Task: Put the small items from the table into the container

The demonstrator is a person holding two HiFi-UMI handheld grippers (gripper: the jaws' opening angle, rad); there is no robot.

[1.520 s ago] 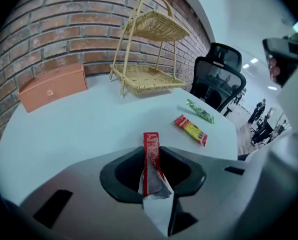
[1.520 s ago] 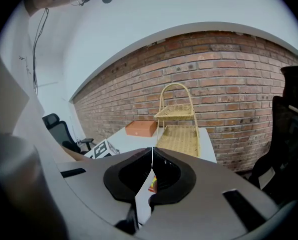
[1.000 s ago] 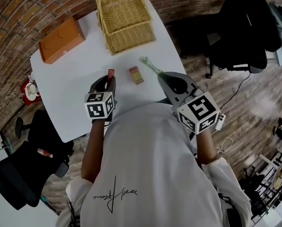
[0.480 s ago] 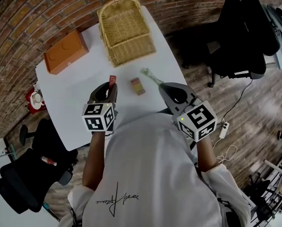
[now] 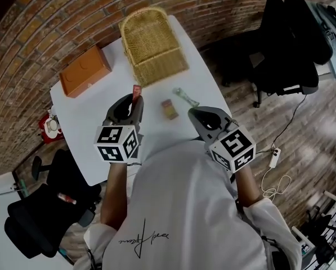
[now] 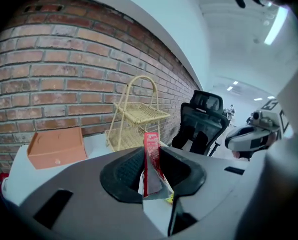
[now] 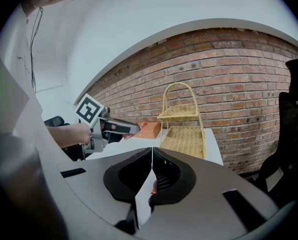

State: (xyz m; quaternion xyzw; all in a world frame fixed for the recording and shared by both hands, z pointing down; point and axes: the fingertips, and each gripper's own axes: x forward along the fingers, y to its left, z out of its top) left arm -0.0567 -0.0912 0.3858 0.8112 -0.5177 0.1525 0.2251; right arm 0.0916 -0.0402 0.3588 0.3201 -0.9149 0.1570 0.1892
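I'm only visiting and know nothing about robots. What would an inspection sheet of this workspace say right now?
Surface: white table, standing by a brick wall.
Job's things: wicker basket at the far edge; red packet held in a gripper; small packet and green wrapper lying on the table.
Clutter: orange box at the far left corner.
Grippers: left gripper shut on the red packet; right gripper shut, nothing in it.
Cables: power strip and white cable on the floor at the right.
Surroundings: black office chair, wooden floor.
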